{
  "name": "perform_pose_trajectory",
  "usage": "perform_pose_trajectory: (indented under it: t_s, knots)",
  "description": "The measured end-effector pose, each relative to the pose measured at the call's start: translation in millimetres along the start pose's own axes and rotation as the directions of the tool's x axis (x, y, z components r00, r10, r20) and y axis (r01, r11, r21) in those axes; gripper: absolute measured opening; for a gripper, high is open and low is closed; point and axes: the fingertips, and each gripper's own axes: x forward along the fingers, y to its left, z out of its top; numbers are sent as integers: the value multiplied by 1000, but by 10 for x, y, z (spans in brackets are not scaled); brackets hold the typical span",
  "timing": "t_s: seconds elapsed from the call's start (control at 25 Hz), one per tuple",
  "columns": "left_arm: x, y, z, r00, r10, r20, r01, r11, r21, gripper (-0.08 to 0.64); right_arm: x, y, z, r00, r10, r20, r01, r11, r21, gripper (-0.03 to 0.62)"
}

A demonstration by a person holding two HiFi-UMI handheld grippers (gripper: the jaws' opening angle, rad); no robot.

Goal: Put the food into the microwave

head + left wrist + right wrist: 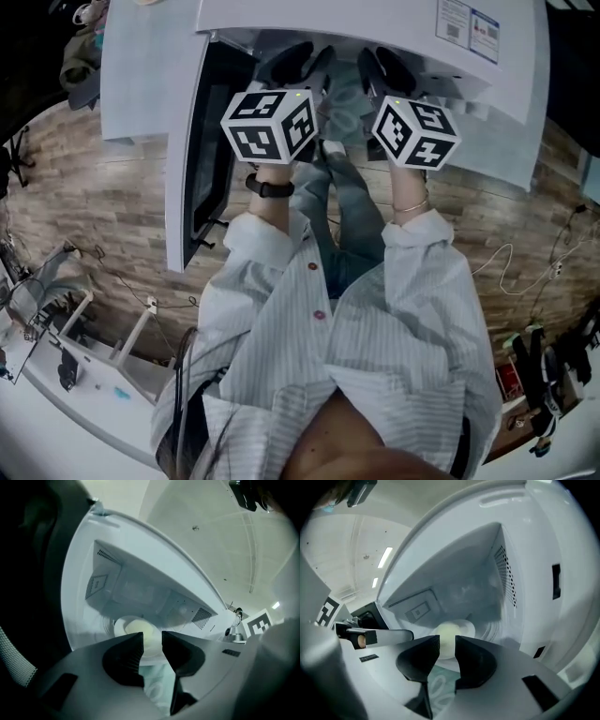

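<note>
Head view: we look down on a person in a striped shirt who holds the left claw and the right claw side by side at the mouth of a white microwave.
Door: open, swung out on the left above a wood-plank floor.
Left claw state: in the left gripper view we read the two dark jaws as narrowly apart, with nothing pinched between them.
Right claw state: in the right gripper view we read the same narrow gap, and nothing is gripped.
Task's thing: the food is a pale yellow mound on a white plate inside the microwave cavity.
Plate position: we see it low in the cavity, just beyond the tips of both claws. In the right gripper view it shows through the gap.
Contact: we cannot tell whether the plate's near rim touches either claw.
Cavity walls: we see vent holes on the side wall.
Wrists: a dark band circles the left one.
</note>
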Motion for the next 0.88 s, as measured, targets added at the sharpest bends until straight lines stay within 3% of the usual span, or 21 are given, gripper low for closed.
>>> perform_pose_trajectory:
  t_s: [0.12,0.4,0.88]
  knots:
    - [-168,-106,98,1000,-2,30,2,1000,14,96,-161,153,137,999,35,20,-34,999,-11,83]
    - [-480,-466,272,996,-33,80,29,998,55,48,-543,517,420,990,132,50,-130,990,-48,56]
    - [-1010,-1051,611,978,-121,170,100,987,124,11,-1136,1074,808,946,314,83,-300,943,-143,35]
